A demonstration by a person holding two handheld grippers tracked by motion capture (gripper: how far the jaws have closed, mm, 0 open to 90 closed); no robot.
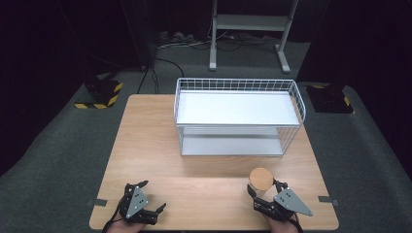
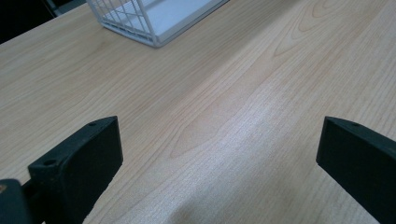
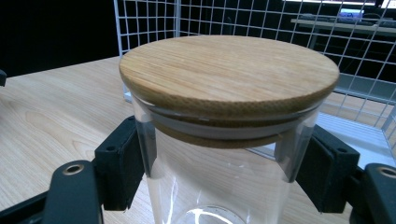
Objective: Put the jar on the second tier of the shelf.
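A clear glass jar [image 1: 261,180] with a round wooden lid [image 3: 229,79] stands upright near the front right of the wooden table [image 1: 194,179]. My right gripper [image 1: 265,191] is shut on the jar. In the right gripper view its black pads [image 3: 119,161] press against the glass on both sides just under the lid. My left gripper [image 1: 152,195] rests at the front left of the table. It stands wide open [image 2: 219,149] over bare wood with nothing between its jaws.
A white wire rack [image 1: 238,116] with two shelves stands at the back middle of the table, its open side facing me; its corner [image 2: 140,23] and mesh [image 3: 261,18] show in the gripper views. Dark floor and a metal stand [image 1: 250,29] lie beyond.
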